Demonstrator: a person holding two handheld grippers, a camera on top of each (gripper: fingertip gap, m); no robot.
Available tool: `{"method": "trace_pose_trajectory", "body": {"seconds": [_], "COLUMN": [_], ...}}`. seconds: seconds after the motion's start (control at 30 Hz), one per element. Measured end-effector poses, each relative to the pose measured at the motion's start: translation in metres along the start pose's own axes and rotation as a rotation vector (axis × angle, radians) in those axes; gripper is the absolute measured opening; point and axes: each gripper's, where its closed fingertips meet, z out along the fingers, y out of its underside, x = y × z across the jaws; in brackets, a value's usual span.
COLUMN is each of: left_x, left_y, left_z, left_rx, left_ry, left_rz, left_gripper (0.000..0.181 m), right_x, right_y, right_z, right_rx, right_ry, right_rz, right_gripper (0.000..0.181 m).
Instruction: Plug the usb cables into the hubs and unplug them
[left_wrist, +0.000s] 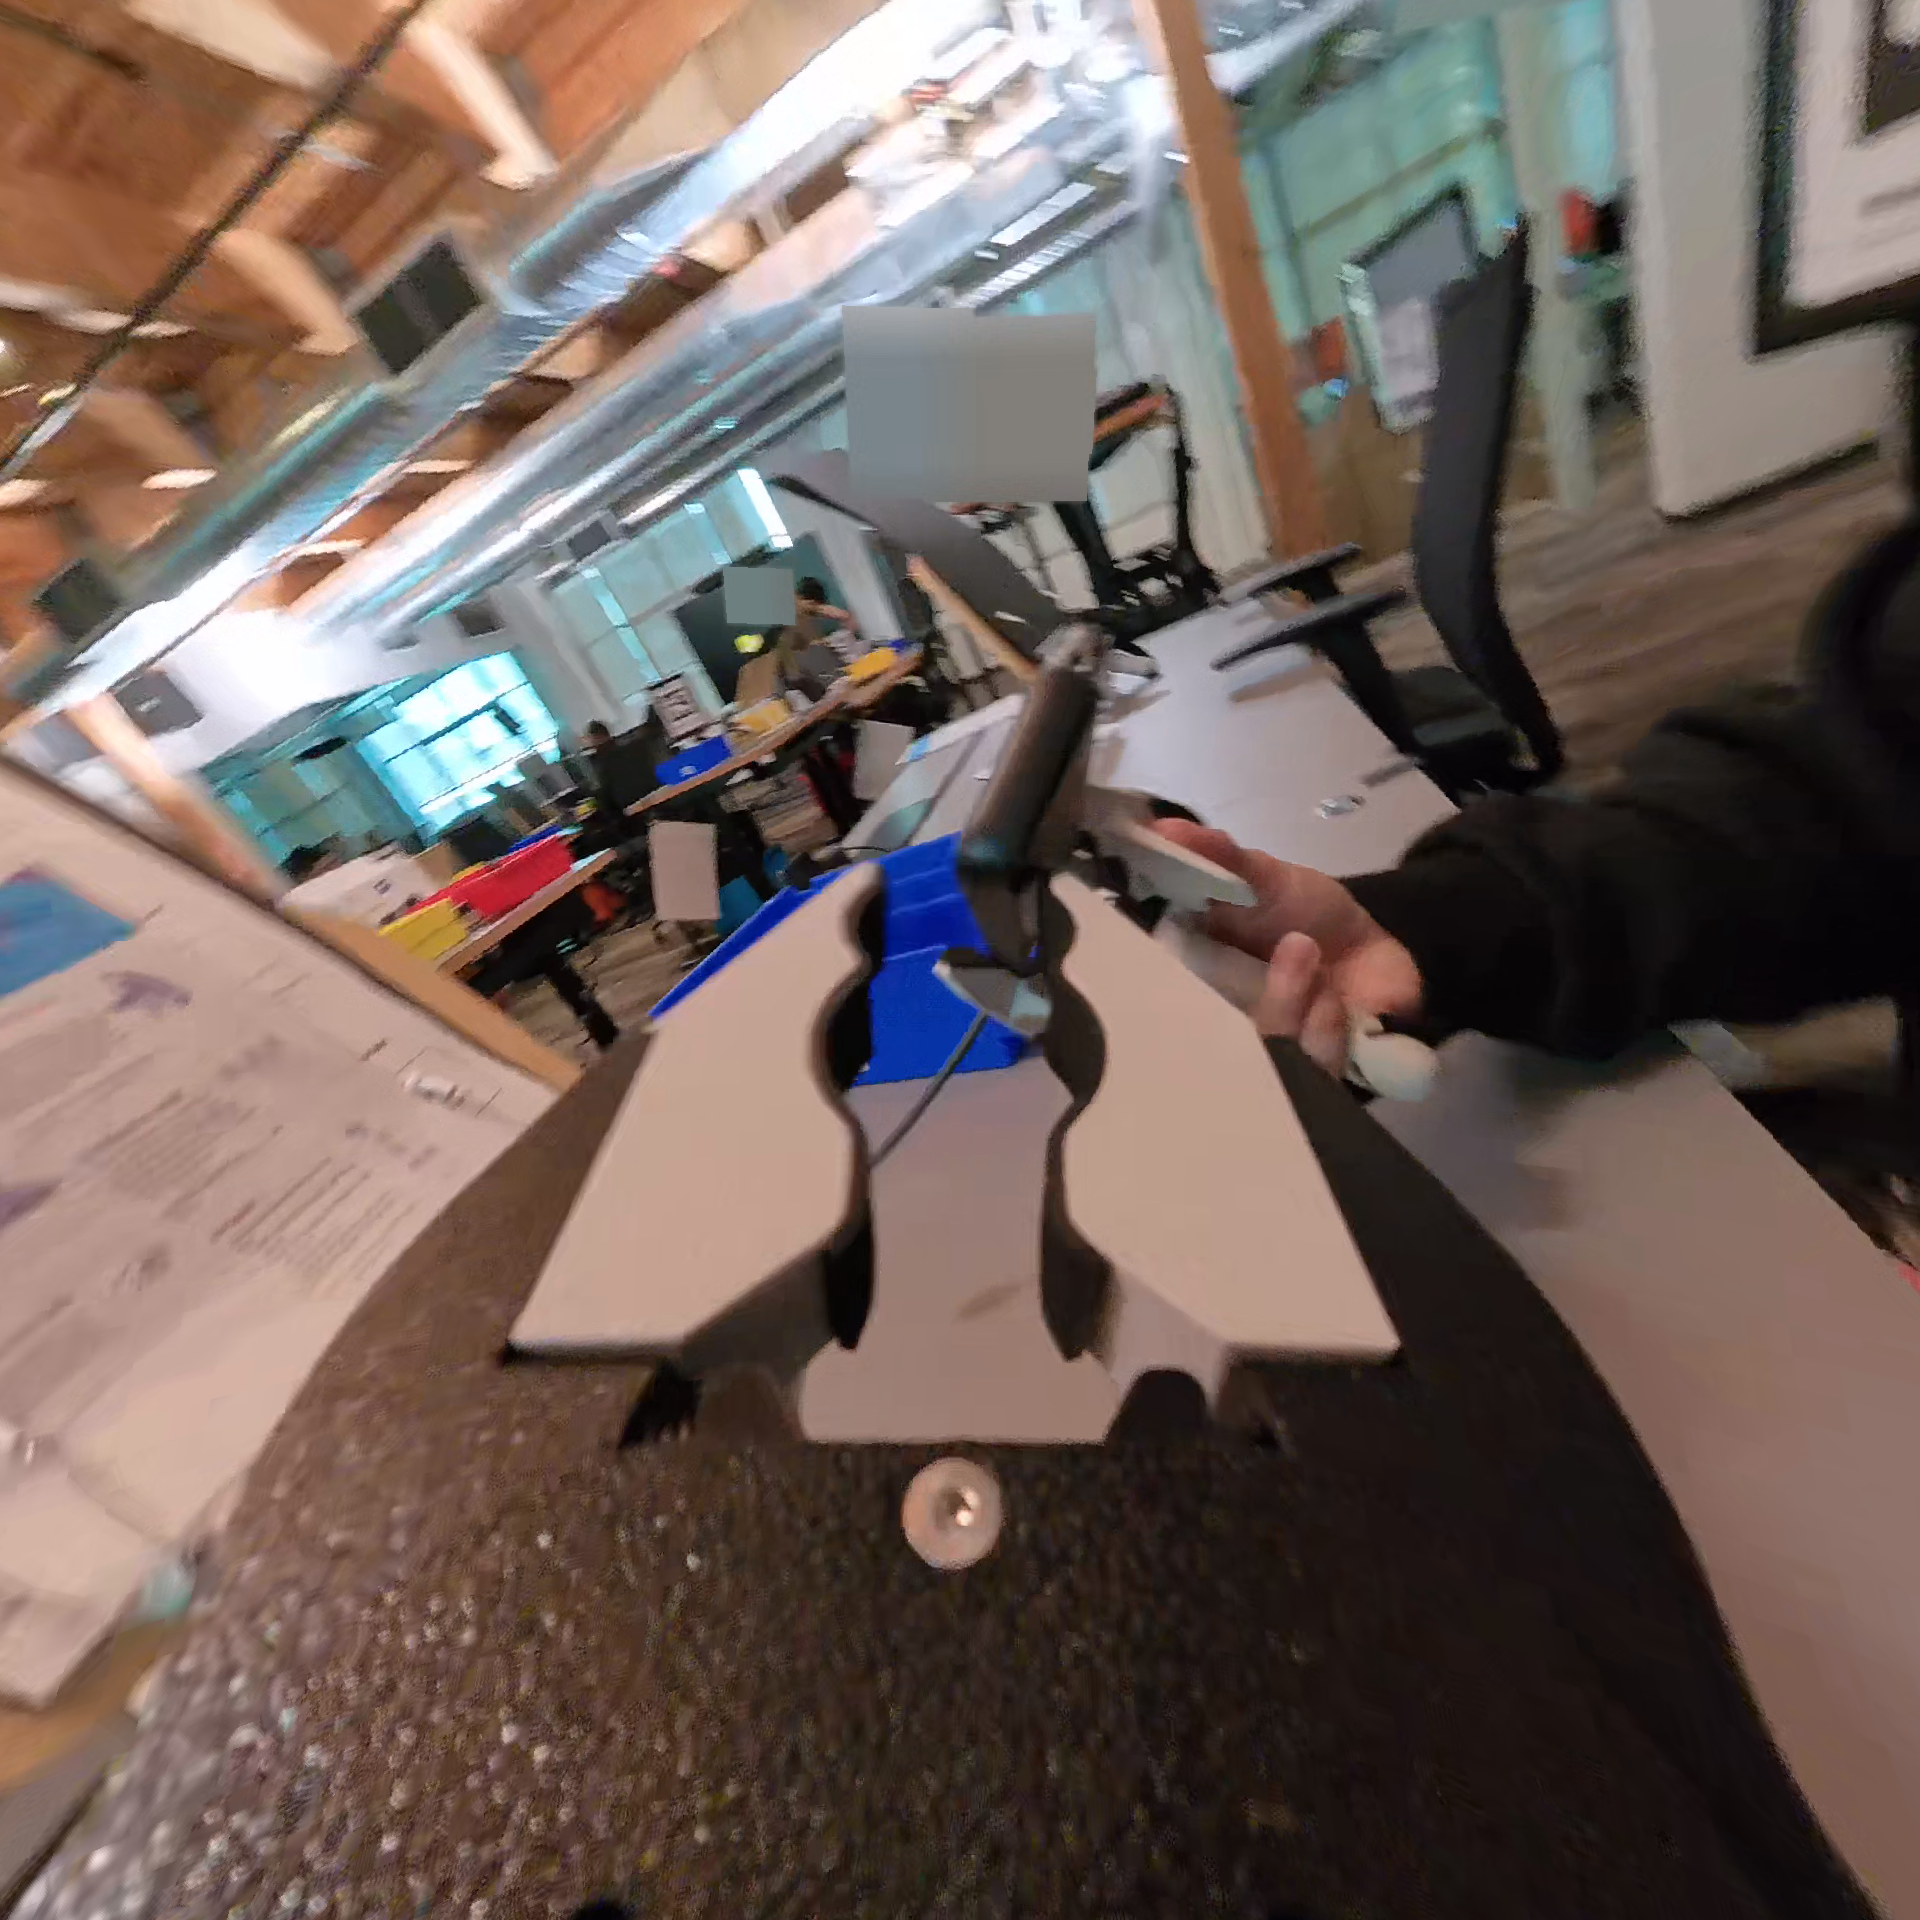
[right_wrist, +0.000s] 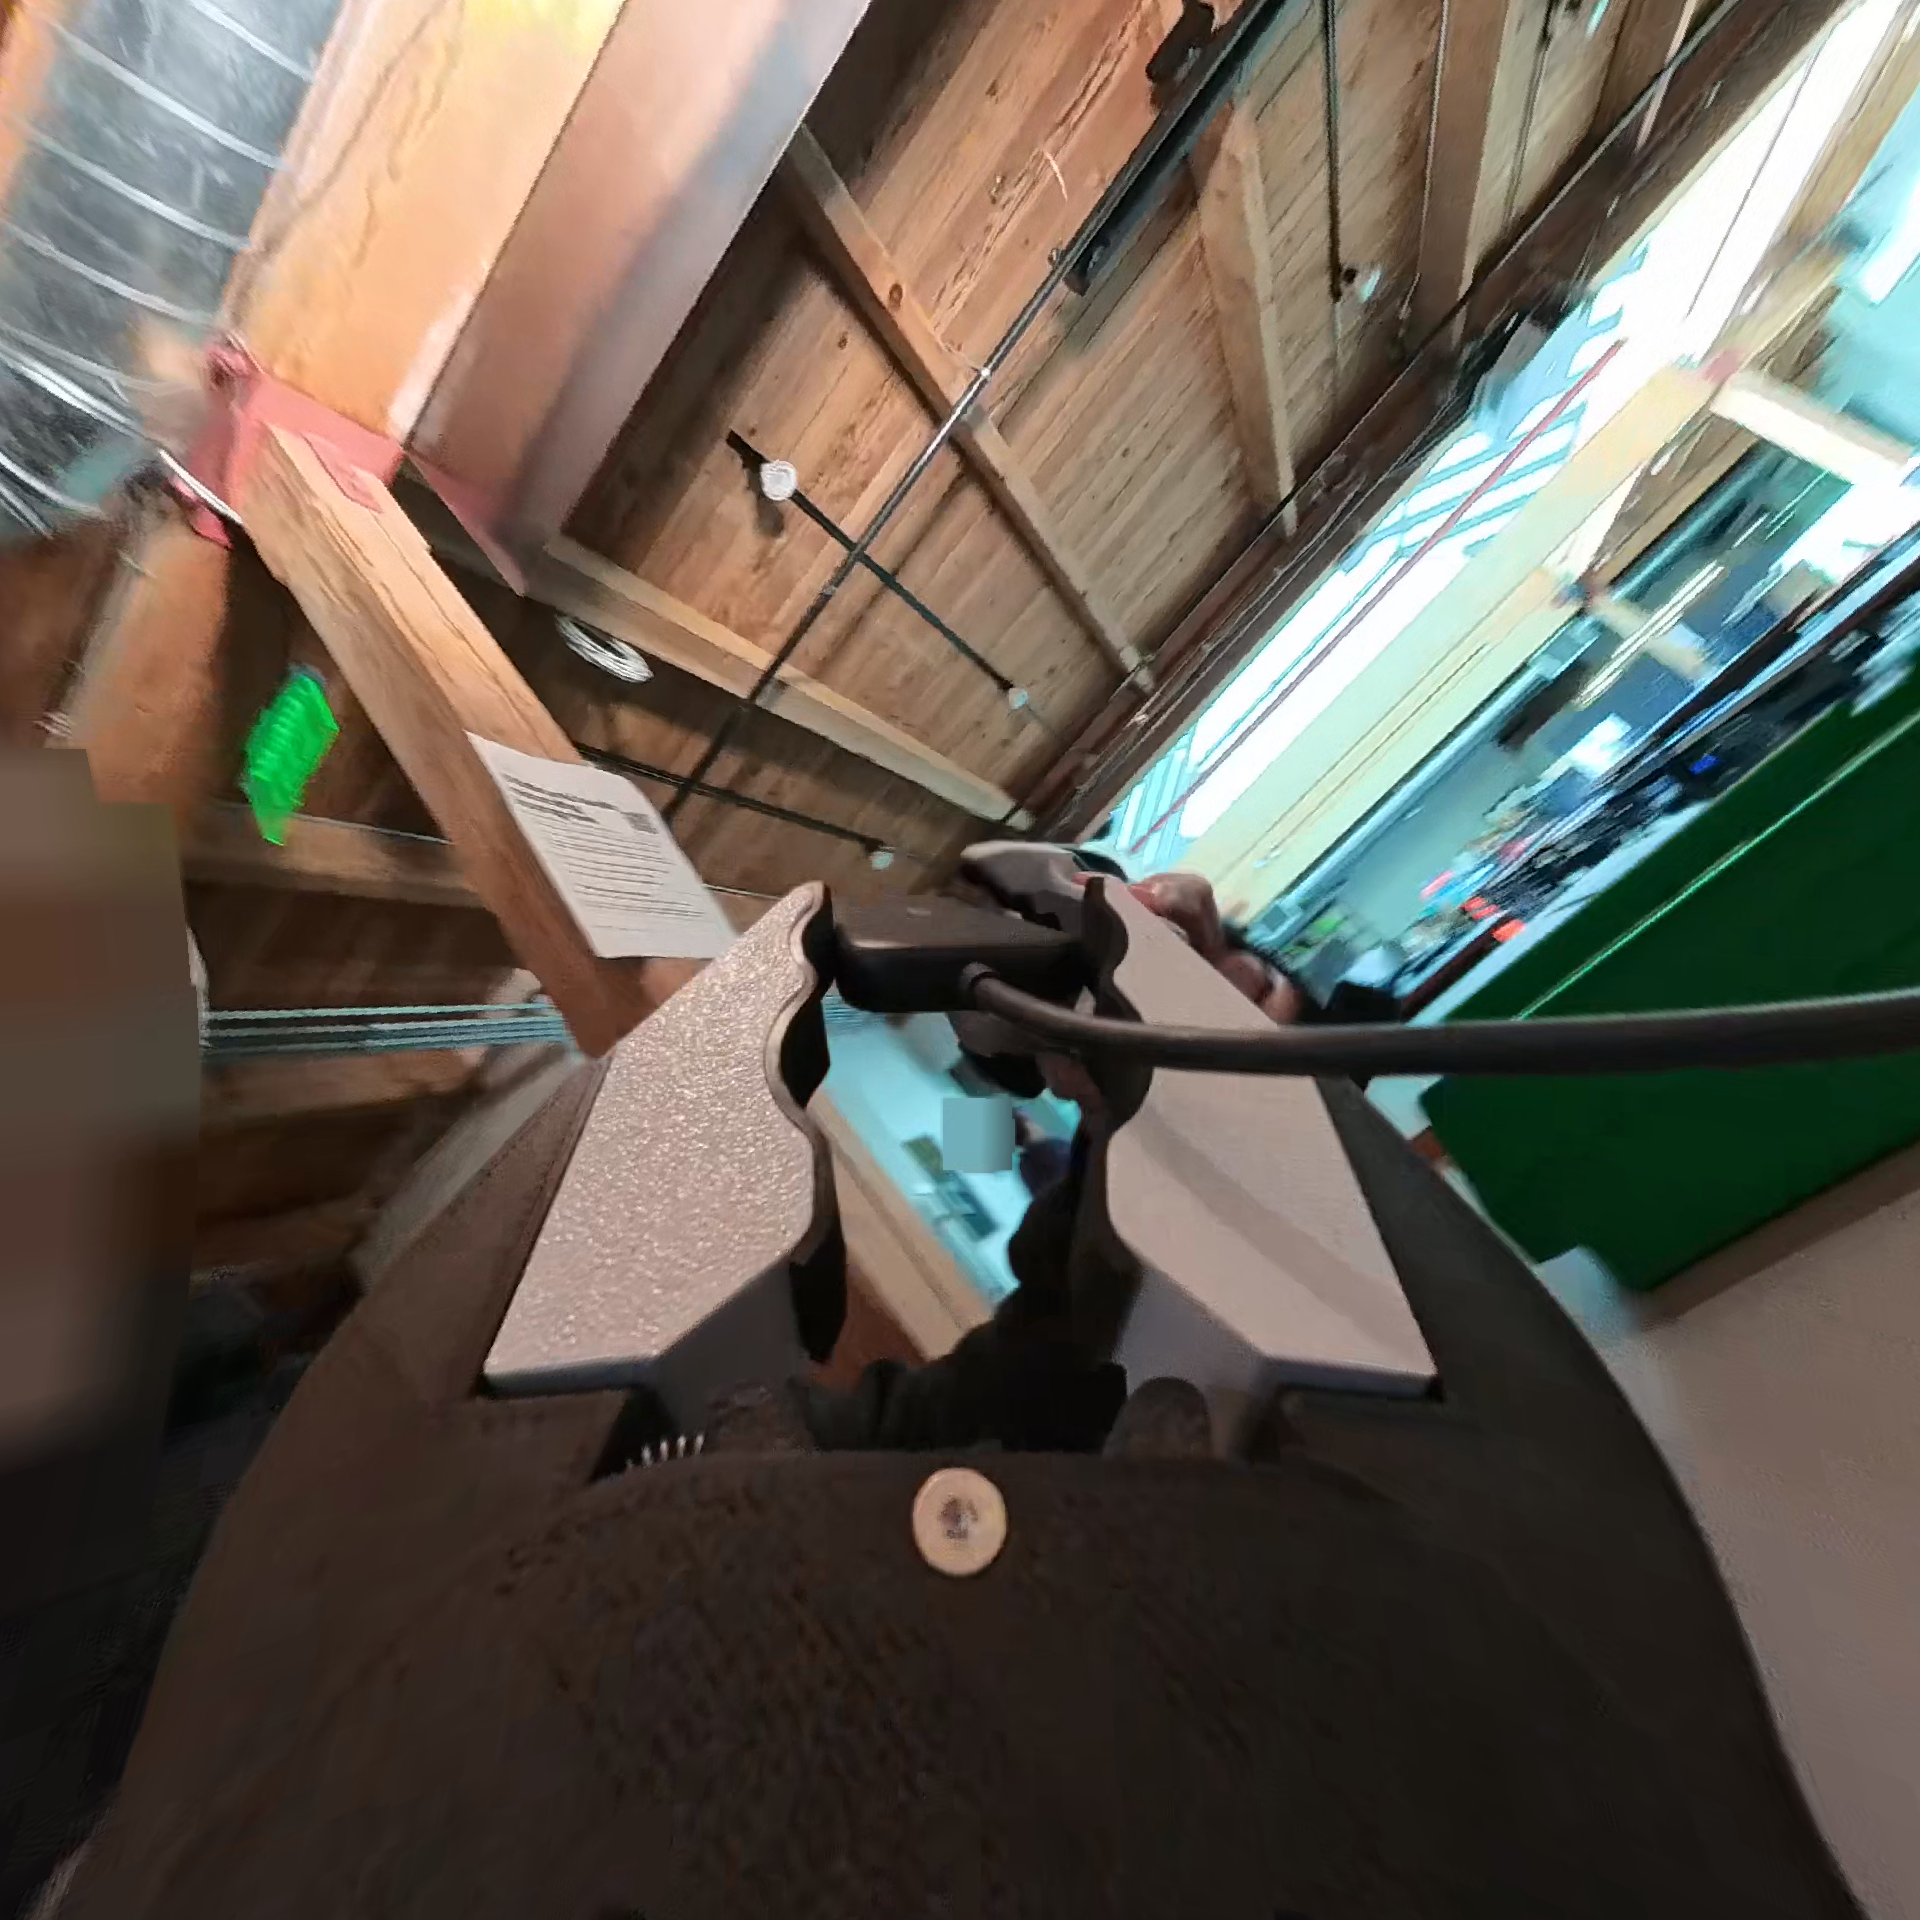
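The room is a large open workshop with a ceiling of wooden beams and planks (right_wrist: 935, 343), silver ducting (left_wrist: 644, 343) running under it, and bright windows along the far side in both views. In the left wrist view rows of work tables recede into the distance carrying red, yellow and blue bins, a black mesh office chair (left_wrist: 1475, 499) stands to the right, and a large white printed sheet (left_wrist: 208, 1164) lies at the left edge, all of it blurred. The grey table (left_wrist: 1621, 1247) spreads below and to the right of the left gripper (left_wrist: 961, 935), with a blue plastic bin (left_wrist: 914, 977) standing on it just beyond the fingertips. The right wrist view tilts steeply upward, taking in a wooden post with a white paper notice (right_wrist: 603, 842) fixed to it and a green panel (right_wrist: 1683, 997) to the right. A hand (left_wrist: 1309, 945) in a black sleeve reaches in from the right of the left wrist view, holding the other gripper. The right gripper (right_wrist: 956, 940) is clamped on a dark hub (right_wrist: 951, 930), which sits crosswise between its fingertips, its black cable (right_wrist: 1455, 1039) trailing off to the right. In the left wrist view that hub (left_wrist: 1029, 769) rises slanted just past the left gripper's tips, with a thin cable (left_wrist: 935, 1091) running down between the fingers. The left gripper's fingers stand apart, and whether the tips touch anything cannot be told.
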Motion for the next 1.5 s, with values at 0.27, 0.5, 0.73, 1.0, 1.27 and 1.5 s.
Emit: {"method": "trace_pose_trajectory", "body": {"seconds": [0.27, 0.5, 0.73, 1.0, 1.27, 1.5], "left_x": [-0.001, 0.022, 0.015, -0.041, -0.056, -0.028], "left_y": [0.049, 0.032, 0.049, 0.073, 0.102, 0.099], "left_z": [0.002, 0.030, 0.042, 0.022, 0.026, 0.055], "left_rx": [0.065, 0.378, 0.361, 0.333, 0.139, 0.080], "left_ry": [-0.234, -0.004, -0.037, -0.289, -0.375, -0.204], "left_rz": [-0.694, -1.277, -1.410, -1.435, -1.434, -1.538], "left_gripper": [0.089, 0.067, 0.018, 0.009, 0.009, 0.009], "right_x": [-0.034, -0.033, -0.011, 0.030, -0.022, 0.032], "right_y": [-0.035, -0.021, 0.002, -0.004, -0.018, -0.022], "right_z": [-0.013, -0.020, -0.025, -0.065, -0.040, -0.061], "right_rx": [0.046, -0.090, -0.293, -0.635, -0.511, -0.579], "right_ry": [0.124, 0.132, 0.170, 0.504, 0.484, 0.625], "right_rz": [-0.755, -1.144, -1.336, -1.354, -1.499, -1.629], "right_gripper": [0.047, 0.046, 0.046, 0.055, 0.054, 0.066]}}
